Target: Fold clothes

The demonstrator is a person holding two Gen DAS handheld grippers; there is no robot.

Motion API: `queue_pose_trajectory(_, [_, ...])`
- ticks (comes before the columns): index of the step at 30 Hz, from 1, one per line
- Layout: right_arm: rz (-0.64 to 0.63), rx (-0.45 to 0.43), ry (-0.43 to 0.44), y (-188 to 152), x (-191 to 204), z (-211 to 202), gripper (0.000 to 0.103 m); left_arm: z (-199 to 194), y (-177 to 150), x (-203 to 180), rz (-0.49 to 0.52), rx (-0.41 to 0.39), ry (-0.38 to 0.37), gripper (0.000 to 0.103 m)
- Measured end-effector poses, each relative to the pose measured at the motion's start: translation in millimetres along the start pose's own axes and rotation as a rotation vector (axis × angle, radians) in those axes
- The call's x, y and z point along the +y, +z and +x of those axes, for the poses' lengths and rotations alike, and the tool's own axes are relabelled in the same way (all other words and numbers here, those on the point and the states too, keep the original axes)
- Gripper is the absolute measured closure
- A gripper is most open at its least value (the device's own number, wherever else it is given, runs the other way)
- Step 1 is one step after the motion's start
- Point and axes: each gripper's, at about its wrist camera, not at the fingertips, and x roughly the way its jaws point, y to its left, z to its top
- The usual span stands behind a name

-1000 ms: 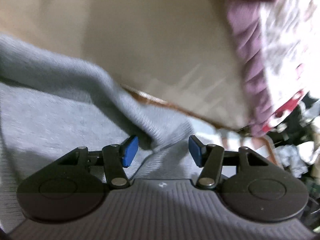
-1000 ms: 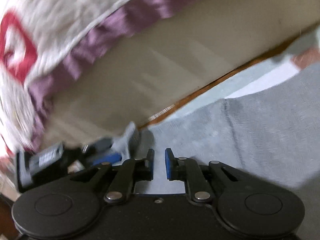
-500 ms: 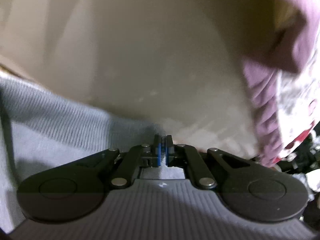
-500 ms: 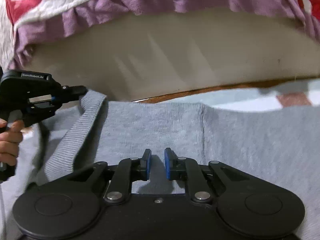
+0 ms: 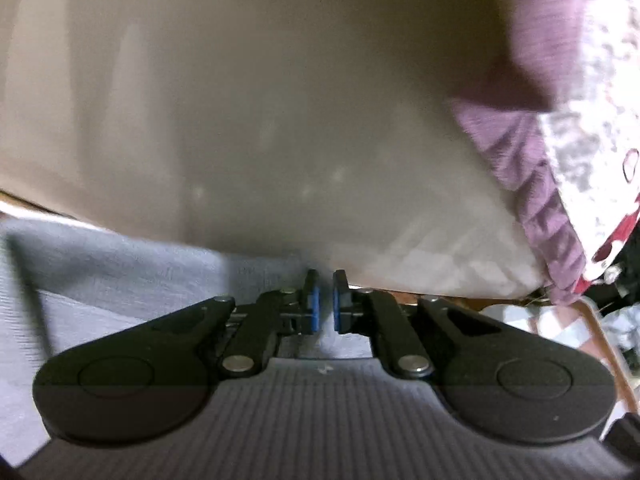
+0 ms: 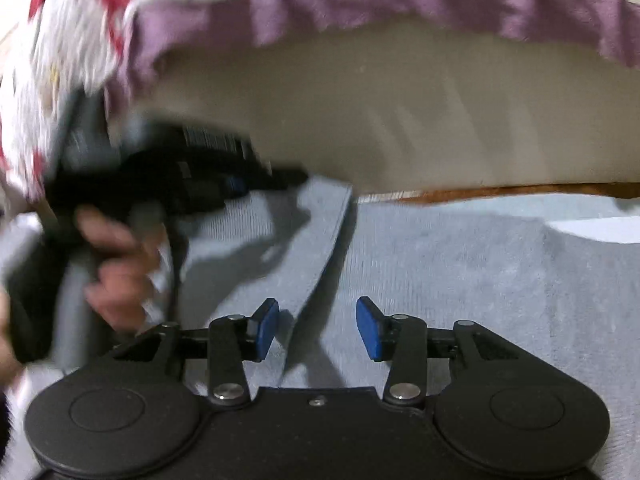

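A grey knit sweater (image 6: 440,272) lies spread on the bed against a beige mattress side (image 6: 400,120). Its ribbed band (image 6: 324,256) runs down toward my right gripper (image 6: 318,328), whose jaws are opening, with the band's end lying between the blue pads (image 6: 266,330) untouched. In the left wrist view the sweater (image 5: 120,280) fills the lower left. My left gripper (image 5: 324,306) has a narrow gap that is opening, and grey cloth shows behind it, not pinched. That left gripper (image 6: 180,184) appears blurred in the right wrist view, held by a hand (image 6: 116,264) near the band's top.
A white and red quilt with a purple ruffle (image 6: 400,4) hangs over the mattress; it shows at the right of the left wrist view, quilt (image 5: 532,184). A wooden bed edge (image 6: 500,192) runs under the mattress. Dark clutter (image 5: 616,312) sits at the far right.
My left jaws went from wide apart to closed at the sweater's edge, then parted slightly as the gripper rose. My right jaws spread from a narrow gap to wide, and the view shifted sideways.
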Motion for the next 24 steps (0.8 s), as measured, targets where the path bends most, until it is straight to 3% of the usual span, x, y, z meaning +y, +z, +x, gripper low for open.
queue_pose_trajectory(2, [-0.035,-0.014,-0.027,-8.5,0.3,5.1,0.056,-25.3,3.6,-8.8,0.087,-0.069,0.106,0.058])
queue_pose_trajectory(4, [-0.127,-0.03,-0.09,-13.3,6.6,5.8,0.058,-57.3,3.2,-2.6,0.112,-0.12,0.106,0.057])
queue_pose_trajectory(6, [-0.141,-0.019,-0.149,-11.0,10.0,5.7,0.056,-93.8,-6.0,18.3,0.071,-0.141,0.136,0.057])
queue_pose_trajectory(8, [-0.138,-0.013,-0.184,-8.9,12.0,3.5,0.056,-128.2,-25.3,42.8,0.085,-0.135,0.253,0.057])
queue_pose_trajectory(12, [-0.127,-0.038,-0.158,-13.8,18.7,-12.6,0.055,-195.4,-65.9,94.1,0.173,-0.093,0.559,0.057])
queue_pose_trajectory(15, [-0.192,-0.064,-0.095,-12.0,44.8,-21.0,0.055,-261.5,-76.5,138.7,0.124,-0.122,0.68,0.057])
queue_pose_trajectory(19, [-0.346,-0.045,-0.031,-10.7,99.7,-8.3,0.053,-333.0,-58.2,166.1,-0.044,-0.253,0.717,0.057])
queue_pose_trajectory(24, [-0.344,0.053,0.095,-12.5,149.9,-1.8,0.053,-382.3,-54.0,188.1,-0.11,-0.482,0.714,0.054])
